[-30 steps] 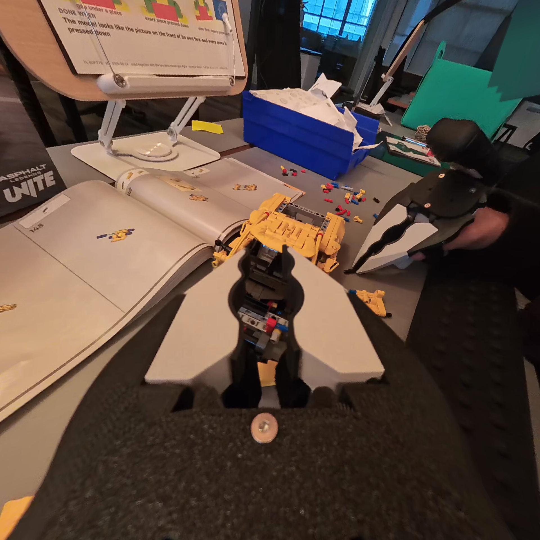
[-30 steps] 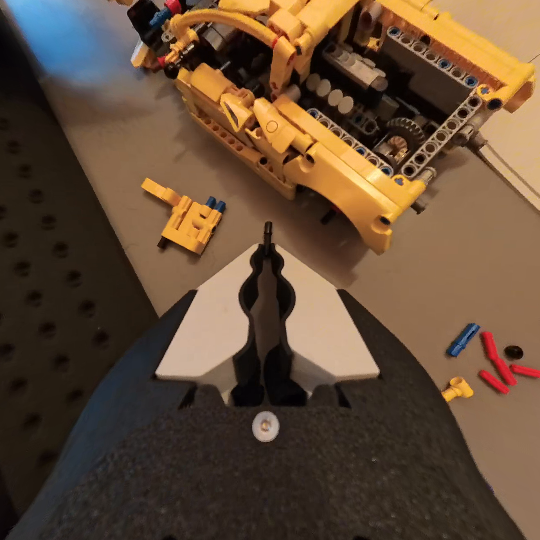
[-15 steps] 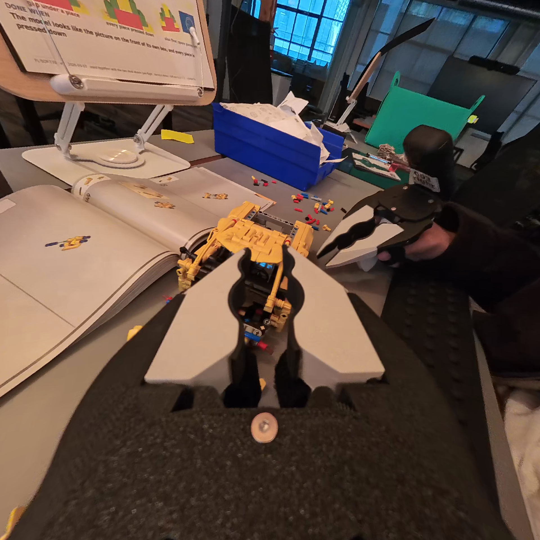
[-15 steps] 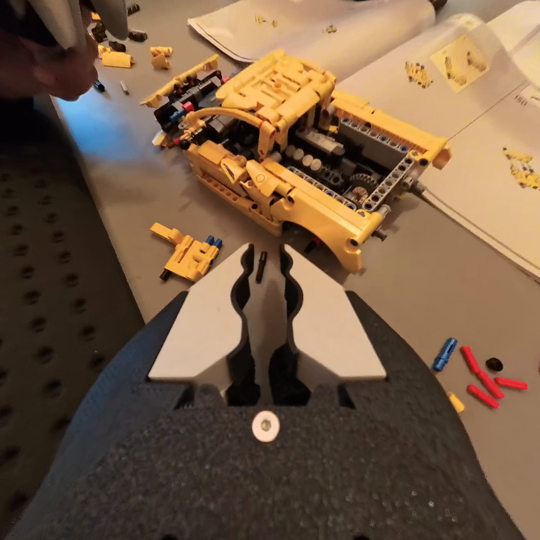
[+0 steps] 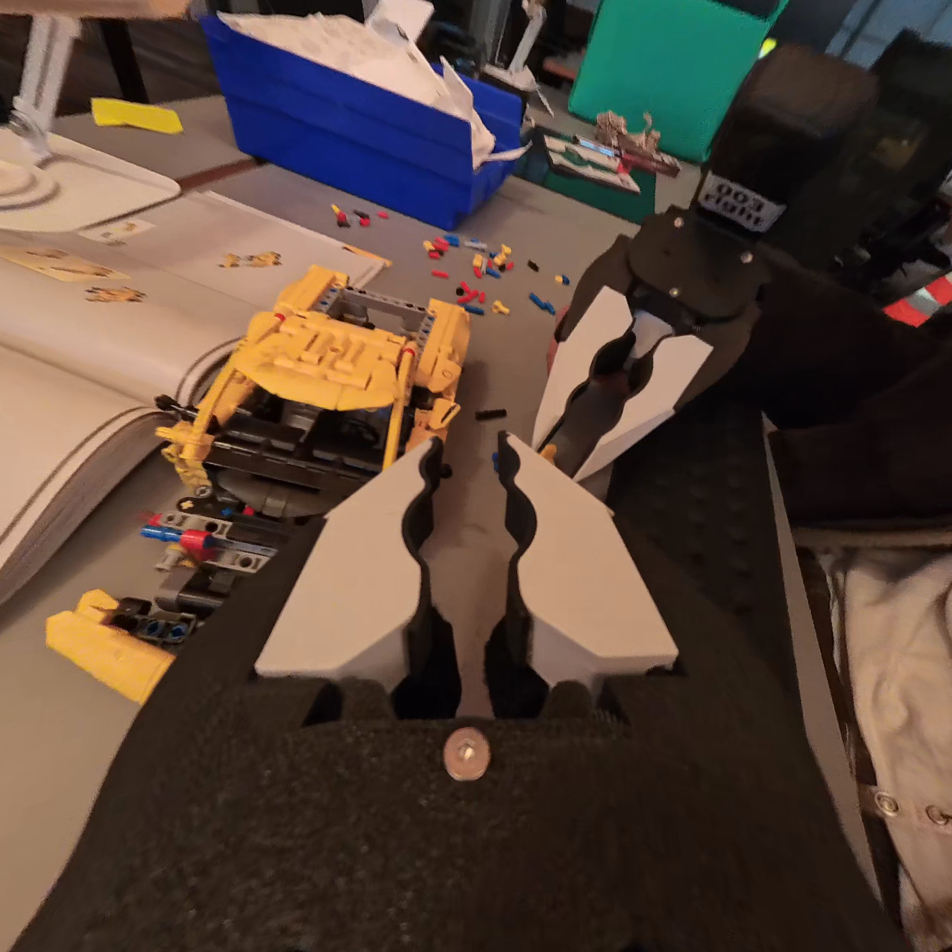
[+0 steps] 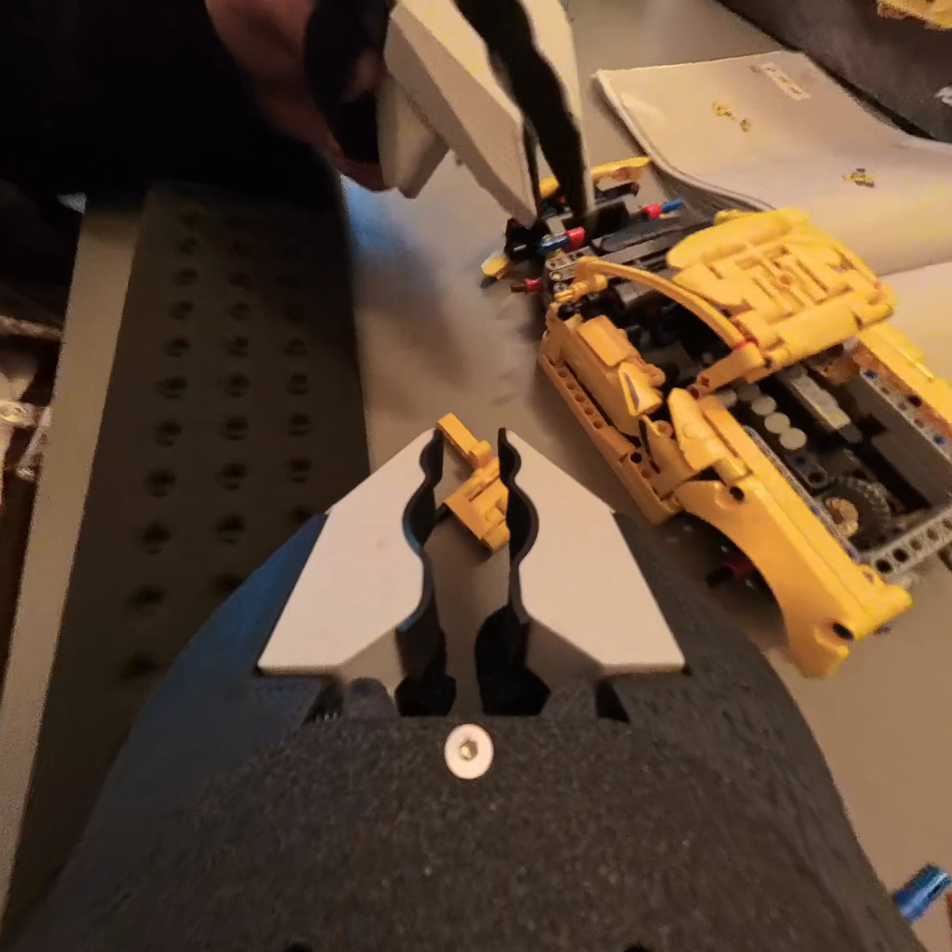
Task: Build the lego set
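Note:
The partly built yellow Lego car (image 5: 335,371) stands on the grey table, also in the right wrist view (image 6: 721,438). My left gripper (image 5: 469,443) is open and empty, just right of the car's front; it shows in the right wrist view (image 6: 551,211) with its tips by the car's black front frame (image 6: 592,232). My right gripper (image 6: 471,438) is open, tips down at the table, with a small yellow sub-assembly (image 6: 479,494) lying between its fingers. It also shows in the left wrist view (image 5: 561,458). A black pin (image 5: 489,413) lies on the table between car and right gripper.
An open instruction book (image 5: 103,319) lies left of the car. A blue bin (image 5: 360,129) with paper stands behind. Loose small pieces (image 5: 479,278) are scattered beyond the car. A yellow piece (image 5: 103,649) lies near left. A black perforated mat (image 6: 206,412) runs along the table's edge. The left gripper's tips are roughly 8 cm from the right gripper's. The yellow piece (image 5: 103,649) lies some 12 cm from my left tips, 20 cm from my right tips.
My right gripper opened and dropped the black pin, then moved over the small yellow sub-assembly. My left gripper moved from over the car's front to its right side.

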